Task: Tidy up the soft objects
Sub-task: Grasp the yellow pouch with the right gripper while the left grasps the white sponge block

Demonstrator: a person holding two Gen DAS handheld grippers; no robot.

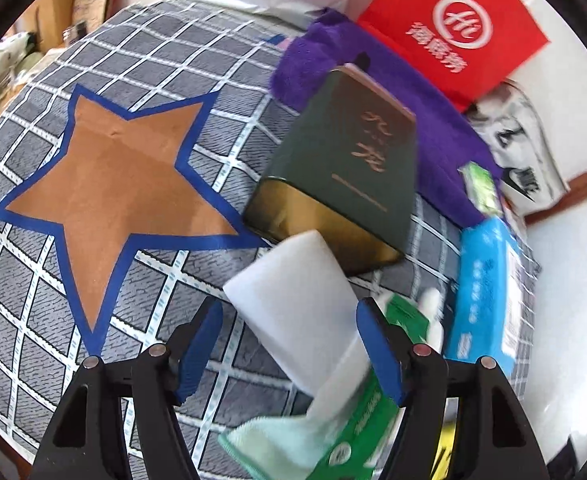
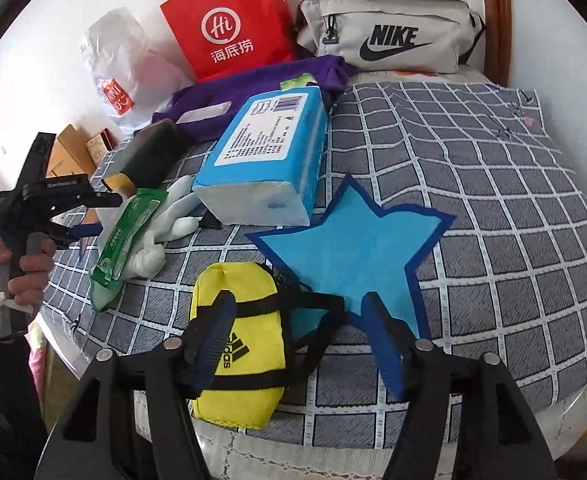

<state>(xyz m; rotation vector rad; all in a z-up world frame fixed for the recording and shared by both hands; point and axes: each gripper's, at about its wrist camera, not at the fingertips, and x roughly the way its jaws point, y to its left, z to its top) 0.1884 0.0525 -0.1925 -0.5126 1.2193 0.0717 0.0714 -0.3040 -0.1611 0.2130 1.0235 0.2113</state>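
In the left wrist view a white foam block [image 1: 293, 304] lies tilted between the blue pads of my left gripper [image 1: 289, 352]. The jaws are open, with a gap on the left side. Under the block are a green packet [image 1: 357, 432] and a mint cloth [image 1: 269, 440]. An orange star patch [image 1: 121, 176] is to the left. In the right wrist view my right gripper [image 2: 299, 344] is open over a yellow pouch [image 2: 245, 352], its left pad above the pouch. A blue star patch [image 2: 353, 248] lies just beyond. A hand holds the left gripper [image 2: 97, 216] at the far left.
On the checked cloth [image 2: 493, 220] lie a blue tissue pack [image 2: 265, 152], a white glove [image 2: 173, 216], a dark green box [image 1: 341, 184] and a purple cloth [image 1: 373, 60]. A red paper bag [image 2: 233, 28], a grey waist bag [image 2: 389, 32] and a plastic bag [image 2: 121, 64] stand behind.
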